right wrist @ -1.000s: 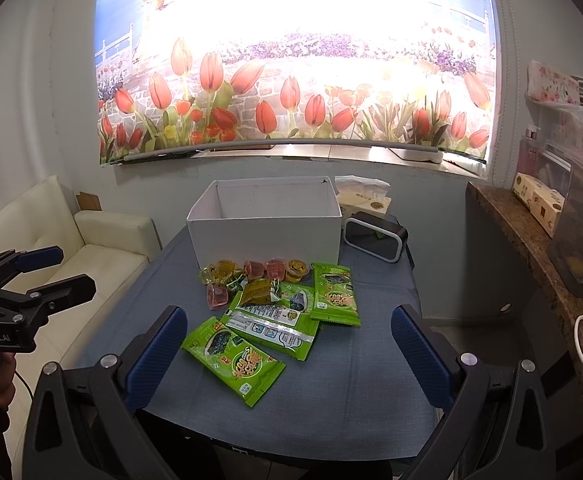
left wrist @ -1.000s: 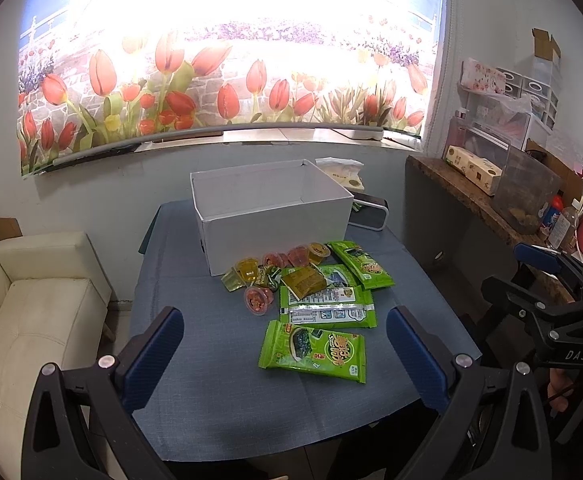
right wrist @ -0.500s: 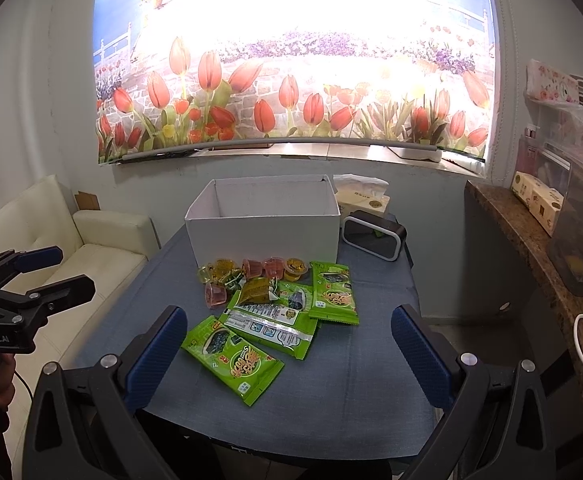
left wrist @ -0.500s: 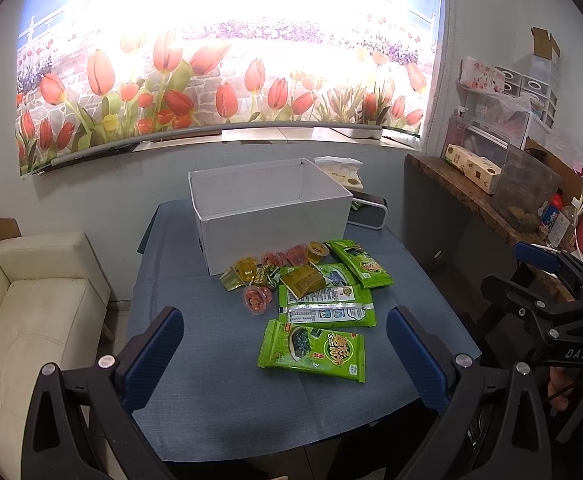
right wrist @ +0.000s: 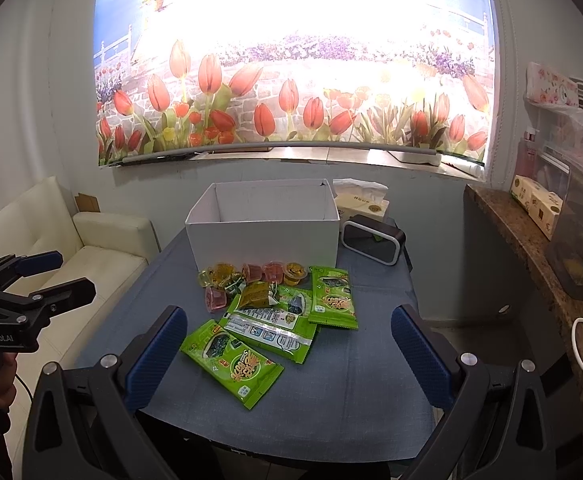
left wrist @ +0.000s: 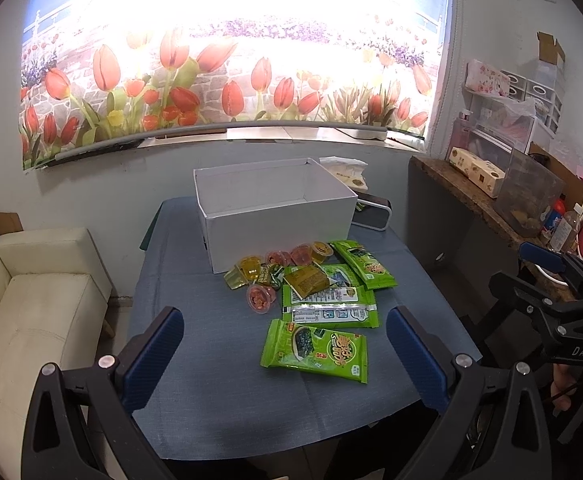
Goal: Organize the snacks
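— On the blue-covered surface [left wrist: 219,360], in front of the white box [left wrist: 275,216], what is there to sort?

— A loose heap: green seaweed packets, the nearest one [left wrist: 316,351] lying flat and apart from the rest, another large packet [left wrist: 331,306] behind it, and a cluster of small jelly cups [left wrist: 287,258] just beside the box wall.

— Anything inside the box?

— As far as I can see, no (its floor is partly hidden), so I judge the task is at its very start.

— And the tools?

— The left hand-held gripper [left wrist: 285,350] and the right hand-held gripper [right wrist: 289,346] both hover at the near edge, fingers spread wide, holding nothing.

— The next move?

— Probably lowering one onto the nearest packet; a flat, slippery pouch calls for catching an edge rather than pressing down.
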`<state>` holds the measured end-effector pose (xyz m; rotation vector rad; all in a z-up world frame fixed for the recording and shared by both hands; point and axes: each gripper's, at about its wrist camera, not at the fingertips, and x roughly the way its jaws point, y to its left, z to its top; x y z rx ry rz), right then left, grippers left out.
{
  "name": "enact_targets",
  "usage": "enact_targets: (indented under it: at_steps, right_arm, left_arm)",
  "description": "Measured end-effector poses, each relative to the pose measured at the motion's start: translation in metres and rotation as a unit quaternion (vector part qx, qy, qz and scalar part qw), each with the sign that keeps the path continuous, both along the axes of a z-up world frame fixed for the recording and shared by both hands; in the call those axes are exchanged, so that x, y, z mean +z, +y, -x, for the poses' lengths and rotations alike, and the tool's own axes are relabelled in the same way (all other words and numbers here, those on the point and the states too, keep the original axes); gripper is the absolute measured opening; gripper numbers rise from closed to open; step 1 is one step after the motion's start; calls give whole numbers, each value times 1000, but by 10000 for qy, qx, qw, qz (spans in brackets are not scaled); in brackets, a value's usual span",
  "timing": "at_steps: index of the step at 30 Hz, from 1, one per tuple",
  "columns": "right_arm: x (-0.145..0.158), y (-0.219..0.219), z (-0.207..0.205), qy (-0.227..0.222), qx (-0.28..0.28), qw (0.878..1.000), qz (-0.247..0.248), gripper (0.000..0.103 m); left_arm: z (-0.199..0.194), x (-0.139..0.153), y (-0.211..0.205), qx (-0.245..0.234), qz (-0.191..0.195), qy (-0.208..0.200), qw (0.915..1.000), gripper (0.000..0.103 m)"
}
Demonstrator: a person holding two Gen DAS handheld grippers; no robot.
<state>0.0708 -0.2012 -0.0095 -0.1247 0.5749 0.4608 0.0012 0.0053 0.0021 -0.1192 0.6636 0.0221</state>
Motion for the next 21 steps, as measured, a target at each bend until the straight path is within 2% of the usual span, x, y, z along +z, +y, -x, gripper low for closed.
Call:
enact_targets:
  at_steps: [21]
  right_arm:
    - [0,1,-4,-8,-30,10000,45,103]
  left_arm:
    - [-3,0,-3,-74,-70,27,9999,103]
